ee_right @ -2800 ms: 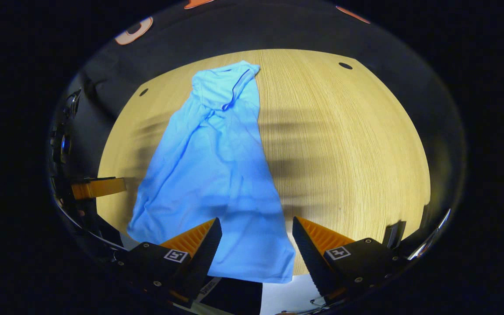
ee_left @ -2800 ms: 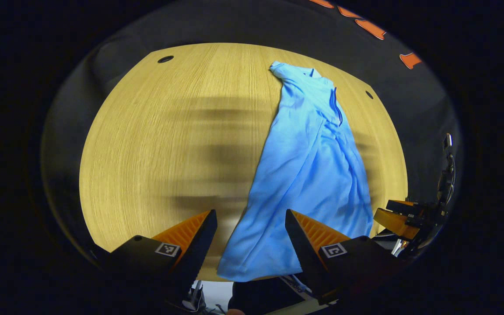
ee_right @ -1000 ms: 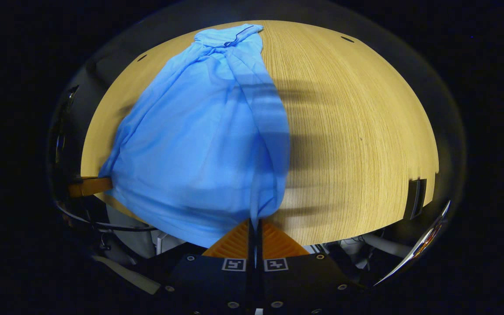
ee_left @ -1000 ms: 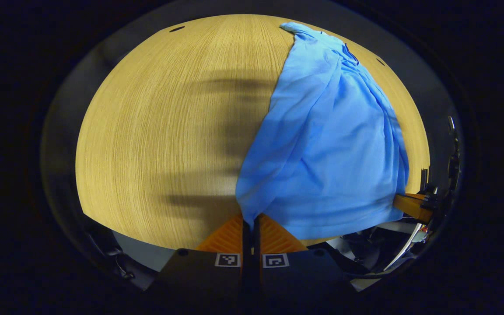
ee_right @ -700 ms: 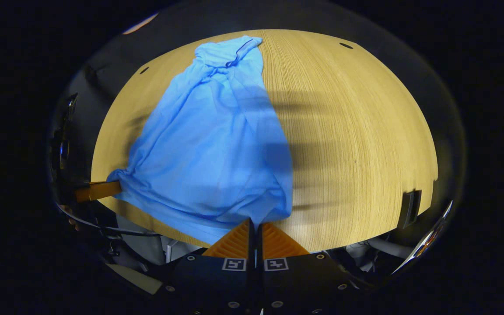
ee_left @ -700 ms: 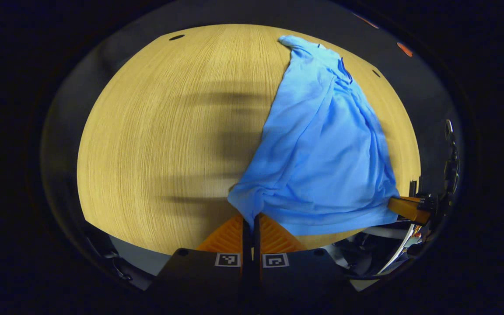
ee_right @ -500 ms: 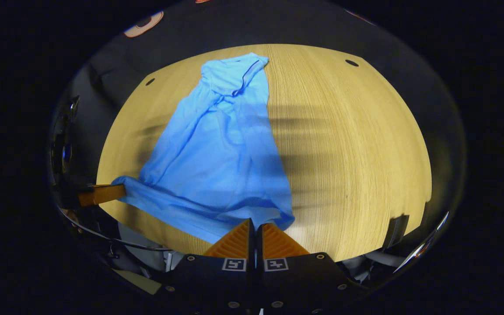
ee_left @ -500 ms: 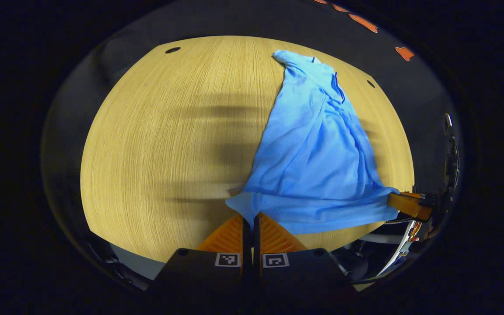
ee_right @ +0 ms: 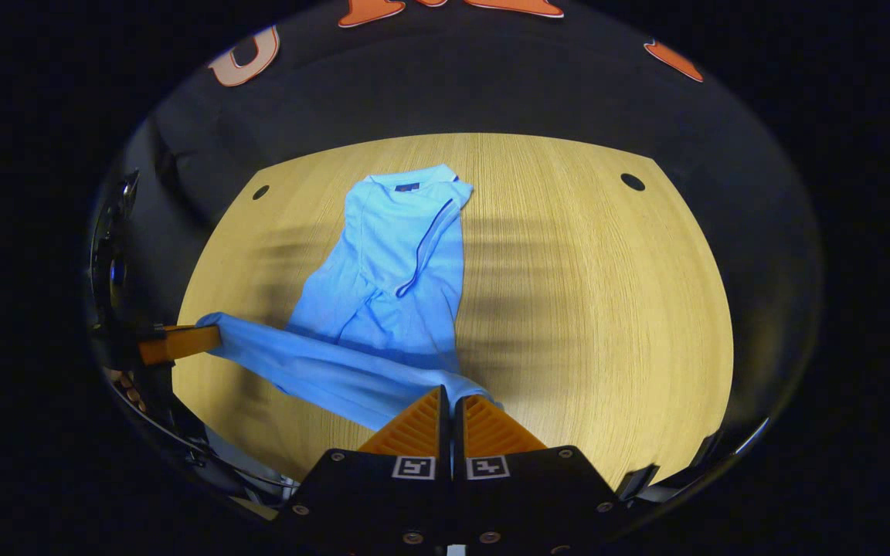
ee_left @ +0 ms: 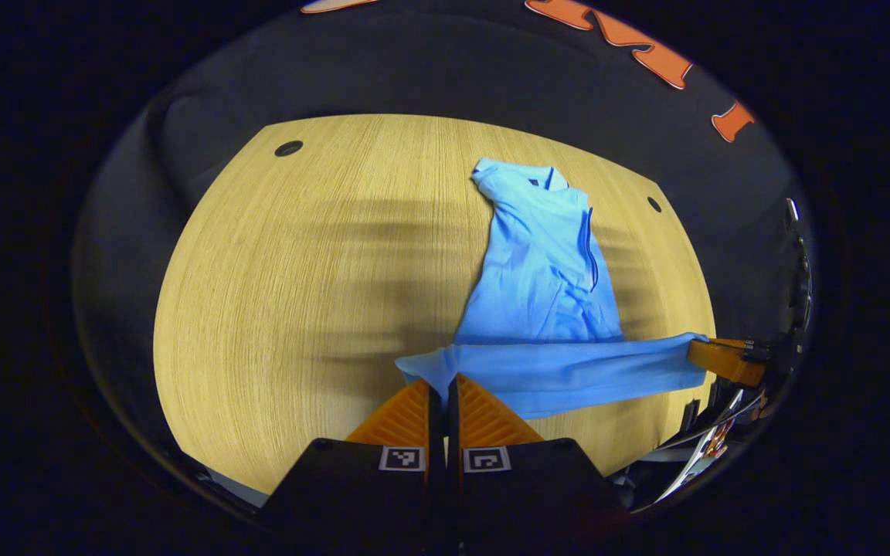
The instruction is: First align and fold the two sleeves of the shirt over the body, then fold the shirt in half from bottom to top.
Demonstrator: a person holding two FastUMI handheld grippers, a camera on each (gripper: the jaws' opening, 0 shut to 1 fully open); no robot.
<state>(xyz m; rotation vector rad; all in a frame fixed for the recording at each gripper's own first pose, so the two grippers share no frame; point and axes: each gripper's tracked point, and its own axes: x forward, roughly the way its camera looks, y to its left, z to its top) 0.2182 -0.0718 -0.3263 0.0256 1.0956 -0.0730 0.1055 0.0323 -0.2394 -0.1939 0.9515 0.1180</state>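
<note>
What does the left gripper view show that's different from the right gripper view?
Left gripper view: the left gripper is close up at the bottom, its fingers pinching one hem corner of the blue shirt. The right gripper is far off at the right edge, holding the other corner.

Right gripper view: it swaps. The right gripper is close up at the bottom, and the left gripper is far off at the left edge.

Both: the hem is lifted and stretched between the two grippers, and the collar end lies on the wooden table.
</note>
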